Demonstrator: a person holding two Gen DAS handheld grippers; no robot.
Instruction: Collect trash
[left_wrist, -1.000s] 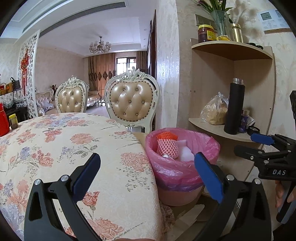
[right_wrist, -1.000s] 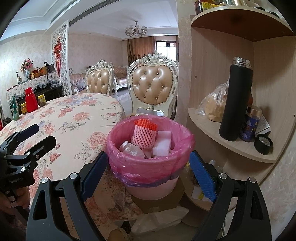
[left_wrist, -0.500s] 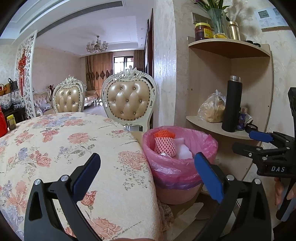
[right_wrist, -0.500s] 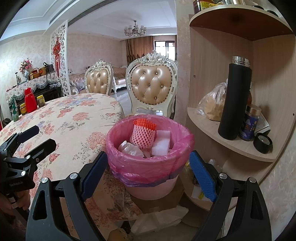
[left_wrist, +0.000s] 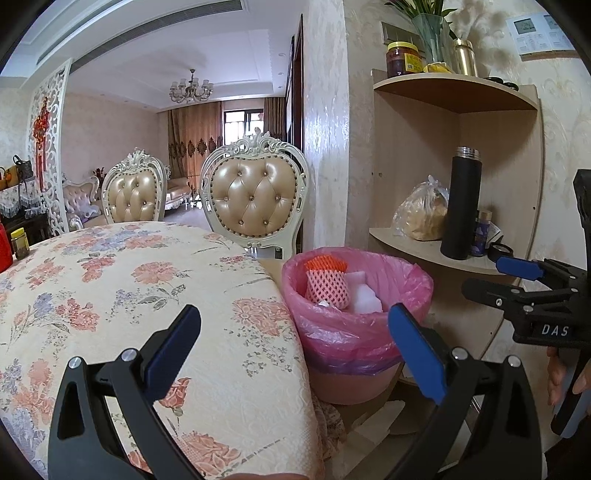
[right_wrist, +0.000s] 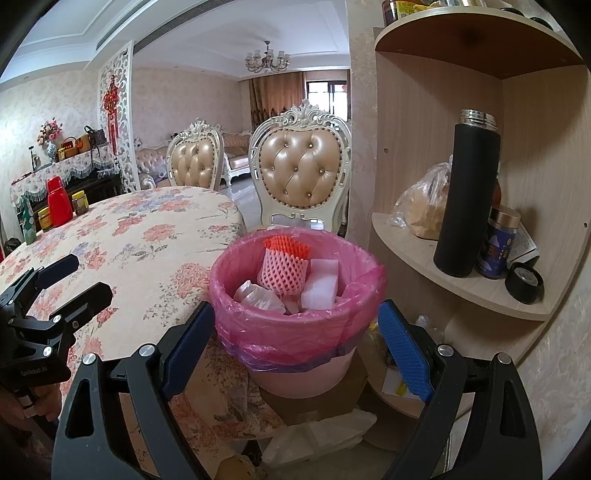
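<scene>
A pink bin (right_wrist: 295, 332) lined with a pink bag stands beside the flowered table (right_wrist: 147, 240). Inside it lie a pink foam fruit net (right_wrist: 282, 269), white foam blocks (right_wrist: 320, 284) and crumpled white wrapping (right_wrist: 258, 295). My right gripper (right_wrist: 297, 347) hangs open just in front of the bin with nothing between its blue pads. My left gripper (left_wrist: 295, 339) is open and empty over the table edge, left of the bin (left_wrist: 354, 325). Each gripper shows in the other's view: the right gripper (left_wrist: 517, 280) at the right edge, the left gripper (right_wrist: 74, 280) at the left.
A corner shelf (right_wrist: 461, 273) to the right holds a black flask (right_wrist: 467, 199), a bagged food item (right_wrist: 424, 206), a jar and tape. Two tufted chairs (right_wrist: 301, 173) stand behind the table. A red flask and jars (right_wrist: 59, 206) sit at the table's far end. Cardboard and paper lie under the bin.
Both grippers stay open and empty. The left wrist view has drifted slightly back and down from the bin; the right one has barely moved.
</scene>
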